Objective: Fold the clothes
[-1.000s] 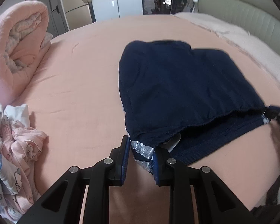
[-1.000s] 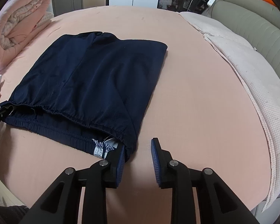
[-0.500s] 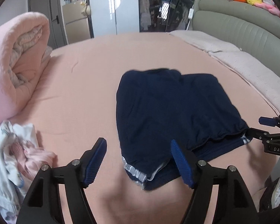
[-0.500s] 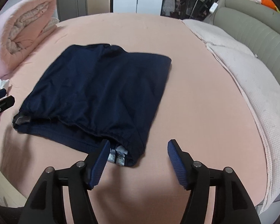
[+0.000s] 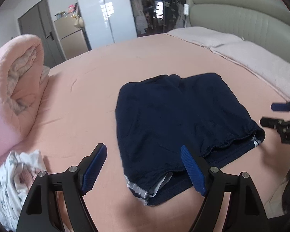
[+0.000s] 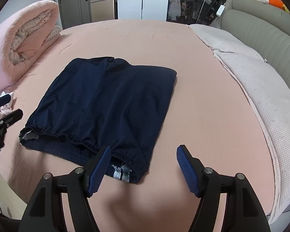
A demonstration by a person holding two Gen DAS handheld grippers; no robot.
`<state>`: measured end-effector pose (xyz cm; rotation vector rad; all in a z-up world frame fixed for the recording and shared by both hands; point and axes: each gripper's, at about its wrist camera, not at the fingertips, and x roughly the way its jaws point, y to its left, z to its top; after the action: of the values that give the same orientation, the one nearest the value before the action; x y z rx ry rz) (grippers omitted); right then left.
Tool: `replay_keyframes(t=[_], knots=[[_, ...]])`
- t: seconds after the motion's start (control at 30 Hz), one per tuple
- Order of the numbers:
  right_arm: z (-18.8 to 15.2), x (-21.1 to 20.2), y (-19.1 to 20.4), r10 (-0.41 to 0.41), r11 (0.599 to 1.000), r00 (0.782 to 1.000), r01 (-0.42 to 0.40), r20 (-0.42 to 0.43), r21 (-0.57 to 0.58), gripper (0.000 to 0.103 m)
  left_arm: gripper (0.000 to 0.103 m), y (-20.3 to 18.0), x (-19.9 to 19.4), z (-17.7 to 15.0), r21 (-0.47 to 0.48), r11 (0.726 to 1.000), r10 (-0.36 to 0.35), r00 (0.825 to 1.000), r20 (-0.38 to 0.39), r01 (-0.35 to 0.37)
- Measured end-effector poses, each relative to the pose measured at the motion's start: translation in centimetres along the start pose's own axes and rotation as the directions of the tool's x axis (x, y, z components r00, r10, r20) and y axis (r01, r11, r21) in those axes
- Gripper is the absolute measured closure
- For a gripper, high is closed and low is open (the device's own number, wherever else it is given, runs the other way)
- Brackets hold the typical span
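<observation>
A navy garment lies folded flat on the pink bed, its elastic hem and striped cuffs toward me. It also shows in the right wrist view. My left gripper is open and empty, raised above the garment's near left corner. My right gripper is open and empty, raised above the near right corner. Each gripper shows at the edge of the other's view, the right gripper and the left gripper.
A rolled pink quilt lies at the bed's left. A heap of white and pink patterned clothes sits at the near left. A pale blanket and grey headboard line the right side.
Both grippers let go of the garment's near corners, opened wide and drew back and up. The garment now lies flat on the bed.
</observation>
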<state>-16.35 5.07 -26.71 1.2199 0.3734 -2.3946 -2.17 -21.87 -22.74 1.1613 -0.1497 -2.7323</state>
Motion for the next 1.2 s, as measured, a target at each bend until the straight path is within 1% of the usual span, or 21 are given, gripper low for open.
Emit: replay_keyframes(t=[0.2,0.3,0.4,0.47,0.57,0.6,0.67,0.73,0.87,1.07,1.13,1.2], knots=[[1.2,0.5,-1.3,-0.022,1.0,1.0,0.022,0.007,-0.007,0.033,0.024,-2.8,0.7,1.0,0.119,0.993,-0.003,1.0,0.001,0.003],[1.7,0.8,-2.6,-0.032,0.999,0.999,0.032,0.009,0.016,0.033,0.024,-4.3,1.2,1.6,0.176,0.984,-0.007,1.0,-0.016,0.01],[2.0,1.4,-4.0,-0.045,0.998,0.999,0.045,0.001,0.047,0.033,0.024,-6.3,1.9,2.2,0.218,0.975,-0.032,0.998,-0.049,0.042],[2.2,1.9,-5.0,-0.022,0.997,1.0,0.023,-0.01,0.074,0.033,0.024,-8.0,2.3,2.7,0.249,0.967,-0.04,0.997,-0.064,0.055],[2.6,2.7,-6.6,0.039,0.991,0.999,-0.035,-0.027,0.128,0.033,0.024,-10.1,2.8,3.1,0.291,0.954,-0.046,0.995,-0.089,0.07],[2.8,3.0,-6.7,0.045,0.99,0.999,-0.04,-0.031,0.134,0.033,0.024,-10.7,2.8,3.2,0.3,0.951,-0.052,0.994,-0.094,0.078],[3.1,3.3,-6.9,0.034,0.991,0.999,-0.029,-0.04,0.127,0.033,0.024,-12.0,3.0,3.4,0.315,0.944,-0.068,0.992,-0.107,0.099],[3.2,3.3,-7.1,0.019,0.993,0.999,-0.014,-0.043,0.116,0.033,0.024,-12.8,3.2,3.6,0.324,0.94,-0.067,0.989,-0.131,0.106],[3.7,3.4,-7.4,0.01,0.993,0.999,-0.004,-0.053,0.115,0.033,0.024,-13.7,3.8,4.4,0.321,0.94,-0.065,0.984,-0.165,0.116],[4.6,3.9,-8.4,-0.022,0.992,0.995,0.033,-0.096,0.12,0.033,0.024,-15.0,4.7,5.6,0.316,0.94,-0.061,0.974,-0.217,0.129],[5.0,4.0,-8.7,-0.033,0.992,0.994,0.046,-0.107,0.118,0.033,0.024,-15.2,5.1,5.9,0.301,0.942,-0.075,0.968,-0.241,0.148],[5.3,4.1,-8.9,-0.048,0.992,0.992,0.061,-0.118,0.109,0.033,0.024,-15.5,5.5,6.1,0.298,0.943,-0.07,0.963,-0.26,0.148]])
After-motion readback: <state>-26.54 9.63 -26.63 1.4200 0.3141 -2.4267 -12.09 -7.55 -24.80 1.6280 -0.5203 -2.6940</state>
